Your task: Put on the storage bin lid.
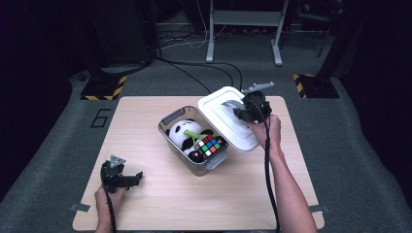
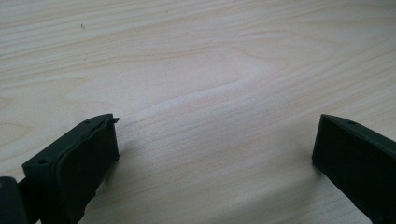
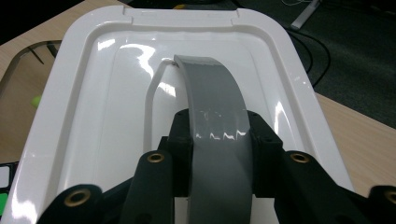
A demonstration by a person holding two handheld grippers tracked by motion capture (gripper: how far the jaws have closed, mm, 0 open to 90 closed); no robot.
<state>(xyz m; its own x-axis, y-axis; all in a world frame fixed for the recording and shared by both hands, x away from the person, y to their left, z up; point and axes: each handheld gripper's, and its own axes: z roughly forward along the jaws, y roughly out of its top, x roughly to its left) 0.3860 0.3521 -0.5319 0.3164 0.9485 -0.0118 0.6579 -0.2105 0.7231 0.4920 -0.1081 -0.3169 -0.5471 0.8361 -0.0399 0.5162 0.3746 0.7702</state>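
Note:
A clear plastic box [image 1: 167, 127] stands in the middle of the wooden table [image 1: 155, 204]. Inside it lie a panda plush [image 1: 180, 132] and a colour cube [image 1: 213, 145]. The white lid [image 1: 219, 108] is lifted and tilted over the box's right end. My right gripper [image 1: 241, 112] is shut on the lid's grey handle [image 3: 215, 112], whose strap arches between the jaws. My left gripper [image 1: 137, 177] rests open near the table's front left. In the left gripper view its fingers [image 2: 79, 158] stand wide apart over bare wood.
The table's right edge runs close behind the lid [image 3: 60, 112]. Beyond the table, cables [image 1: 194, 73] cross the grey floor. A metal stand [image 1: 243, 29] is at the back, with yellow-black striped bases [image 1: 102, 90] to either side.

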